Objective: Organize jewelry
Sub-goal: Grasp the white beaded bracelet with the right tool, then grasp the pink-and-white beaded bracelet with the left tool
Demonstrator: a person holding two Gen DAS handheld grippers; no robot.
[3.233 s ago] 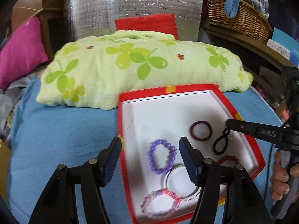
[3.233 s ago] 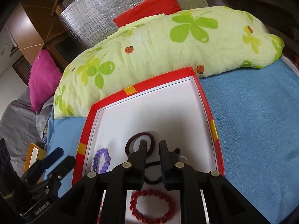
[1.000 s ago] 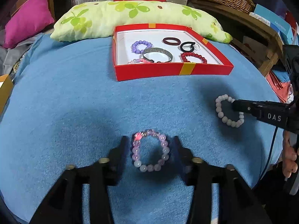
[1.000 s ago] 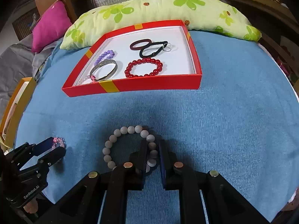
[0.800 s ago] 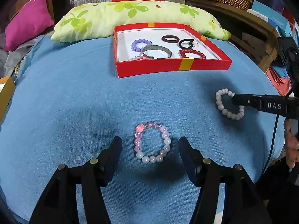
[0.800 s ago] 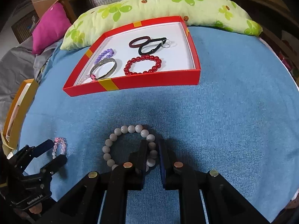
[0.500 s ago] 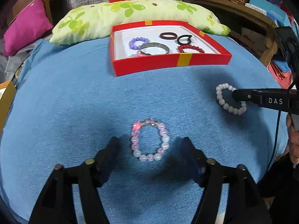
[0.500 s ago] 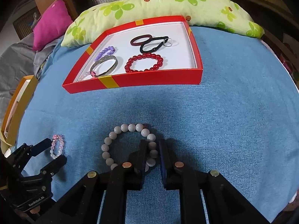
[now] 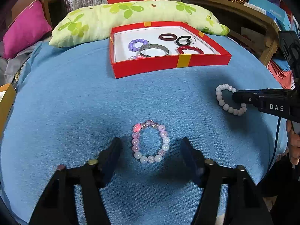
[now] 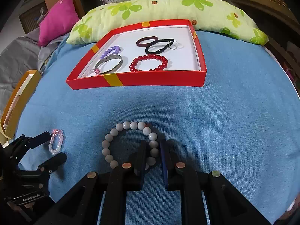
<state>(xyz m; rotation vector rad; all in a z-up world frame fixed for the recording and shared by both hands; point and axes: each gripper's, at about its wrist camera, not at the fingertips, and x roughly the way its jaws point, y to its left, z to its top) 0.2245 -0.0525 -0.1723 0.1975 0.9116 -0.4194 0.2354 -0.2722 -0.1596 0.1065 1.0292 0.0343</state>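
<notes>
On the blue-covered bed (image 9: pixel 65 103), the left gripper (image 9: pixel 150 150) stands wide open, its fingers (image 9: pixel 110 153) straddling a pink-and-white bead bracelet (image 9: pixel 151 143) that lies flat near the bed's near edge, touching neither finger. Toward the right edge, the right gripper (image 10: pixel 151 153) is closed on one side of a white bead bracelet (image 10: pixel 129 144), the beads pinched between its fingers (image 10: pixel 140 155) while the rest of the loop rests on the cover. Near the far edge, against a green clover pillow (image 10: pixel 168 9), sits a red box (image 10: pixel 150 81) holding a red bead bracelet (image 10: pixel 149 62), a silver bangle (image 10: pixel 109 63), a purple bead bracelet (image 9: pixel 137 44) and dark hair ties (image 10: pixel 153 44).
</notes>
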